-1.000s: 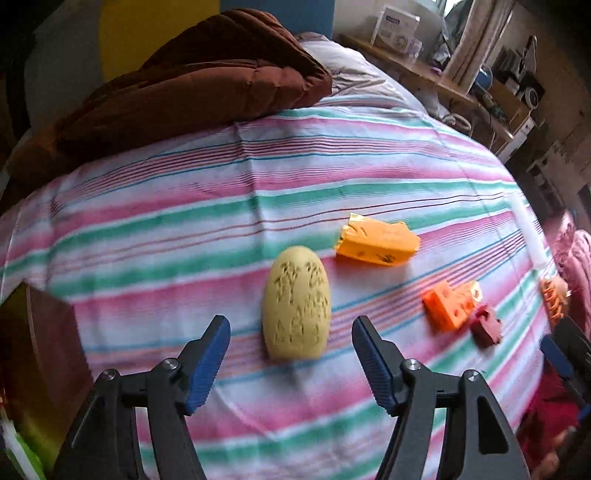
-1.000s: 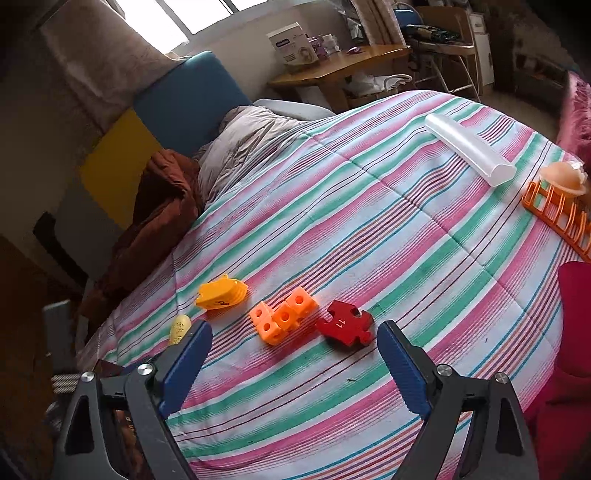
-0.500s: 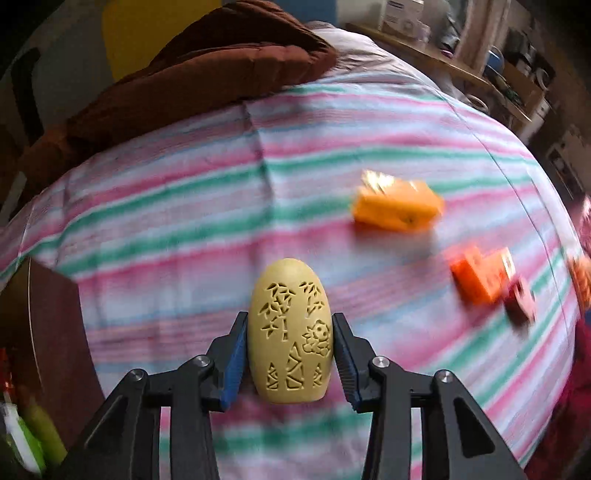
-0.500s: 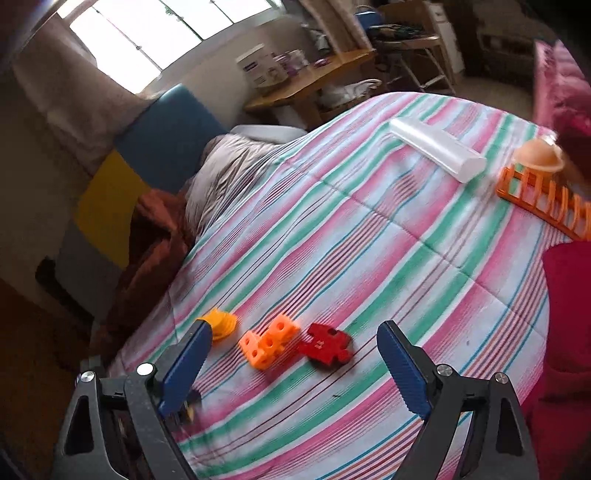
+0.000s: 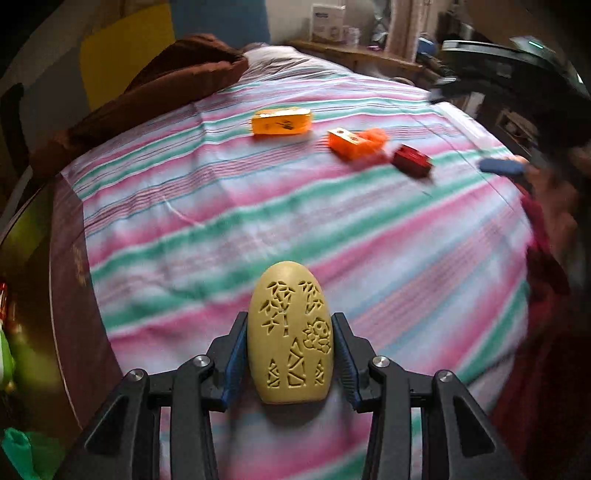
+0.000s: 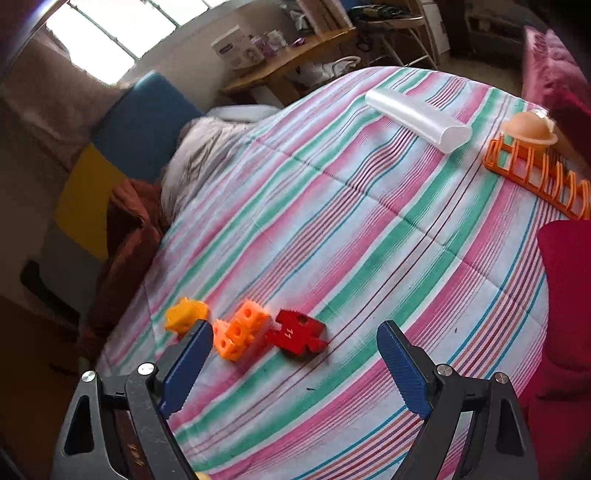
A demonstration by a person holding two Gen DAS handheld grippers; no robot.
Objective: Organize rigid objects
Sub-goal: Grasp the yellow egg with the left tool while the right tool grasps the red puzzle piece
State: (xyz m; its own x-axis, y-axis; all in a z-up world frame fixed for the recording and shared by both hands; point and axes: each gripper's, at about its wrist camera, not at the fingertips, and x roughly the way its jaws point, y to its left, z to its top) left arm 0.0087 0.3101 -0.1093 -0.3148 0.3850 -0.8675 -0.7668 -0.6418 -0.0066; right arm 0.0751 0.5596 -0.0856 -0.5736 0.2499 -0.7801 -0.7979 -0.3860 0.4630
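The left gripper [image 5: 290, 360] pinches a matte, mustard-yellow egg-shaped object [image 5: 290, 338] between its ribbed blue pads; the jaws closed on it within the last second. The egg's smooth shell is carved with cut-out leaf, flower and triangle patterns, and it is held above the near part of the bed.

The right gripper [image 6: 295, 363] has its jaws spread wide with nothing between its pads, and it hovers over a row of small hard plastic pieces. These lie on a soft quilted bedspread [image 6: 369, 240] striped in pink, mint green and white. From left to right in the right wrist view they are a yellow-orange wedge-shaped block [image 6: 184, 314], an orange block of joined cubes with round holes [image 6: 240, 334] and a flat red jigsaw-shaped piece [image 6: 297, 332]; the cube block and the red piece touch.

Farther across the bed lie a translucent white plastic tube [image 6: 417, 118] and an orange plastic slotted rack [image 6: 539, 177], with a peach dome-shaped item [image 6: 528, 127] on the rack's far end.

A rumpled brown padded blanket [image 5: 155, 96] sits at the head of the bed, against blue and yellow panels [image 6: 122, 147]. A wooden desk [image 6: 295, 59] stands under a bright window [image 6: 118, 33].
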